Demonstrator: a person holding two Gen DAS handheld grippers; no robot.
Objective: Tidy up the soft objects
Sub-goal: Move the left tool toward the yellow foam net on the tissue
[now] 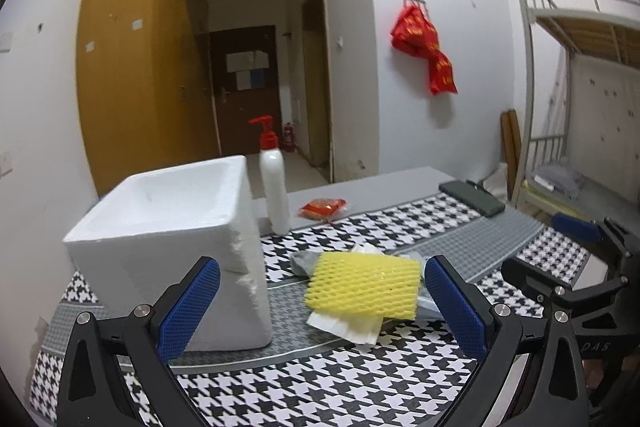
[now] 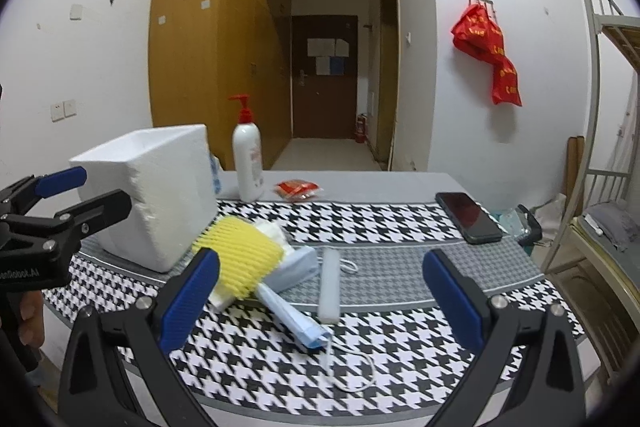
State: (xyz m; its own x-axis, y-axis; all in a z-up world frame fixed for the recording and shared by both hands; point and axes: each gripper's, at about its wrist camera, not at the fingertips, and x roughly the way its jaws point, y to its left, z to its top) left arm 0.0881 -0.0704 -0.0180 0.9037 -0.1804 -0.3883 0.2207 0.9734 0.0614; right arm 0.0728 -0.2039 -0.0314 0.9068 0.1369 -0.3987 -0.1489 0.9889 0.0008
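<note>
A: Left tongs (image 1: 320, 303): blue pads spread wide, nothing between them. They hover above the tabletop (image 1: 360, 387), which carries a black-and-white houndstooth cloth (image 1: 304, 395).

B: Right tongs (image 2: 320, 295): also spread apart, empty, above the same cloth.

A: Soft things. The yellow foam net (image 1: 362, 285) lies on top of a small pile just right of the white foam box (image 1: 168, 251). Under it, white tissue (image 1: 348, 331) sticks out toward the near edge, and a grey-blue piece shows at the far side.

B: From the right wrist view the net (image 2: 240, 255) sits close against the box (image 2: 160, 195). A light blue face mask (image 2: 294, 301) pokes out from under the pile, rolled up, its white ear loop (image 2: 352, 367) trailing toward the near edge. A white foam strip (image 2: 330, 283) lies just beside the mask, apart from the net.

A: Box is upright, open at the top; I cannot see whether anything lies inside.

B: Other items: white pump bottle with red top (image 2: 247, 155) stands behind the box; a small red packet (image 2: 298, 189) lies near it; a dark phone (image 2: 468, 217) lies flat on the right side, well apart from the pile.

A: The right tongs also show at the right edge of the left wrist view.
</note>
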